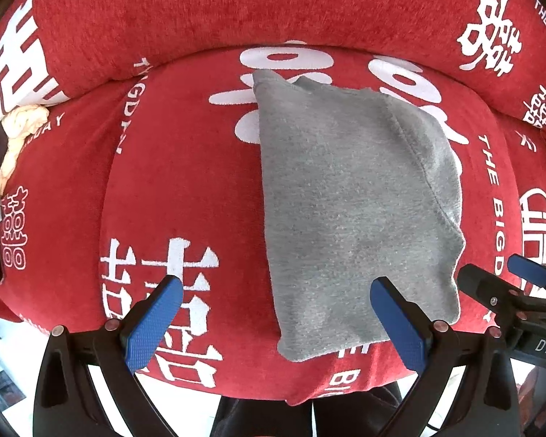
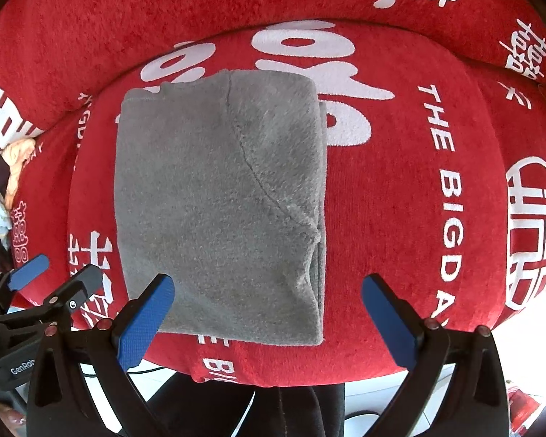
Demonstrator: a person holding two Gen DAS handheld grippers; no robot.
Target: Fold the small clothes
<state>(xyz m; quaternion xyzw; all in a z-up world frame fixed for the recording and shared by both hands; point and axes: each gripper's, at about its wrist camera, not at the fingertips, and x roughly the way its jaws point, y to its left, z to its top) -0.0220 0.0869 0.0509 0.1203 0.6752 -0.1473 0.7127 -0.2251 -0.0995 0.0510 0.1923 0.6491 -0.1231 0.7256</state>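
Note:
A grey fleece garment (image 1: 353, 196) lies folded into a flat rectangle on the red sofa seat (image 1: 185, 189); it also shows in the right wrist view (image 2: 218, 200). My left gripper (image 1: 276, 291) is open and empty, hovering above the garment's near left edge. My right gripper (image 2: 267, 287) is open and empty, above the garment's near right corner. The right gripper also shows at the right edge of the left wrist view (image 1: 491, 276), and the left gripper at the left edge of the right wrist view (image 2: 60, 269).
The red sofa cover with white lettering has a raised backrest (image 1: 236, 11) behind the seat. A pile of other clothes (image 1: 22, 123) lies at the far left of the seat. The seat's front edge (image 2: 273, 375) drops to a pale floor.

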